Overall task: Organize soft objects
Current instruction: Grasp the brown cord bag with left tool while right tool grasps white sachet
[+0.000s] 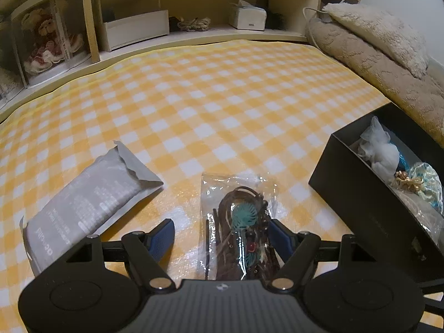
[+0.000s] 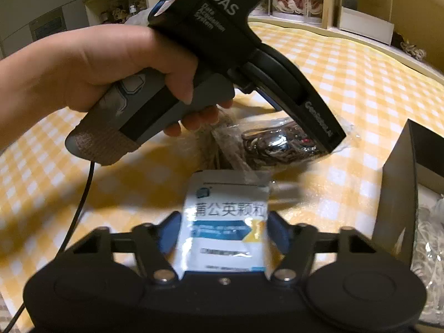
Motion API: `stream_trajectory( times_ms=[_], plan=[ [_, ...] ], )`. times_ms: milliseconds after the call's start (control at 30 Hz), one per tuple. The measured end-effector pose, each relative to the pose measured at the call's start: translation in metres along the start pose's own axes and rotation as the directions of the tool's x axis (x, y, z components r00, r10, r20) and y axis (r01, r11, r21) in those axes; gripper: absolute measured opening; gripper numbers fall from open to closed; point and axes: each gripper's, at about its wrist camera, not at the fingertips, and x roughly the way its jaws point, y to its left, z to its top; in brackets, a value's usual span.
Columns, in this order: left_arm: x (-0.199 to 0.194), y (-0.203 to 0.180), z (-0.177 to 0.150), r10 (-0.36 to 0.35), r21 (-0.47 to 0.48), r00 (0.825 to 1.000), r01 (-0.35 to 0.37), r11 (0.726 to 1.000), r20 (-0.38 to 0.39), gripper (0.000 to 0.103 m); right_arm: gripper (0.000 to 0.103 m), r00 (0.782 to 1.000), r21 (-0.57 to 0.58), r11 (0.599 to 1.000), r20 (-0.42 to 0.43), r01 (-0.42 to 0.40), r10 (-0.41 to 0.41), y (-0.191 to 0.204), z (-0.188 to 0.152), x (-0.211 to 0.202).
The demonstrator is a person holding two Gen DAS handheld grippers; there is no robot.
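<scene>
My left gripper is open, its fingers on either side of a clear plastic bag of brown beaded jewellery with a teal disc, which lies on the yellow checked cloth. The same bag shows in the right wrist view under the left gripper's nose. My right gripper is shut on a white and blue sachet with Chinese print, held above the cloth. A grey foil pouch lies left of the left gripper. A black box at right holds white and teal soft items.
The black box's corner stands right of the right gripper. Shelves along the back hold a doll in a clear case, a white bin, rope and tissues. Beige pillows lie at back right.
</scene>
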Motion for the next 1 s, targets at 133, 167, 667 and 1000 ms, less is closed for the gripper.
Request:
stream_trajectory(
  times_ms=[133, 167, 667, 1000],
  plan=[
    [0.001, 0.0, 0.0, 0.019, -0.015, 1.0, -0.019, 1.0, 0.007, 0.083, 0.054, 1.0, -0.017, 1.0, 0.001, -0.006, 0.006, 0.0, 0.001, -0.002],
    [0.001, 0.001, 0.0, 0.018, -0.019, 1.0, -0.018, 1.0, 0.009, 0.083, 0.05, 1.0, -0.019, 1.0, 0.006, -0.007, 0.008, 0.0, 0.001, -0.003],
    [0.007, -0.012, -0.001, 0.004, 0.048, 1.0, -0.005, 0.999, 0.02, 0.077, 0.039, 1.0, 0.004, 1.0, 0.009, -0.029, 0.029, -0.005, 0.006, -0.005],
    [0.009, -0.038, -0.002, -0.002, 0.175, 0.999, 0.011, 0.985, -0.05, 0.074, 0.039, 0.999, 0.005, 0.999, 0.006, -0.031, 0.031, -0.007, 0.008, -0.005]
  ],
)
